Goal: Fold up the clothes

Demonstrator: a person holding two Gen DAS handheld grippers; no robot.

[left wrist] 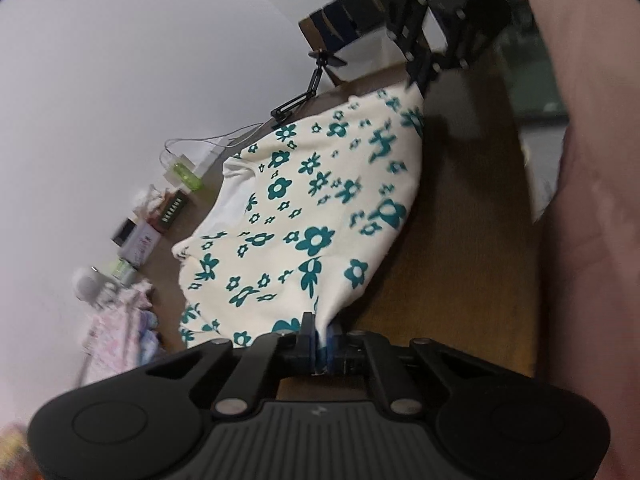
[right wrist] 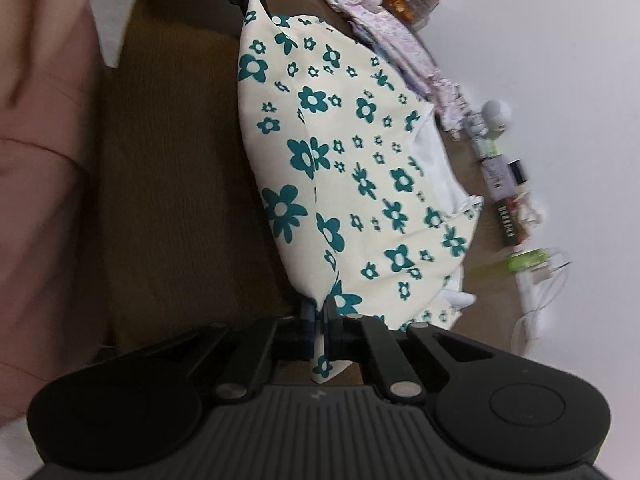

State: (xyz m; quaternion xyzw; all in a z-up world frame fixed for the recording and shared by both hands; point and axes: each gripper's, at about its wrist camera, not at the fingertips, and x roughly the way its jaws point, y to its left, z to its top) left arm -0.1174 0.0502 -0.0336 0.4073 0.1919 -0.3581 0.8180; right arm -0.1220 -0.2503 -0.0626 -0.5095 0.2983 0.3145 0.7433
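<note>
Garment (left wrist: pixel 304 216) stretched between both grippers above the desk (left wrist: pixel 460 240)
Left gripper (left wrist: pixel 322 344) and right gripper (right wrist: pixel 320 320) fingers each clamp a corner; cloth runs toward 12 o'clock.

No text is readable; the print on the dark box (right wrist: pixel 507 222) at 3 o'clock is blurred.
</note>
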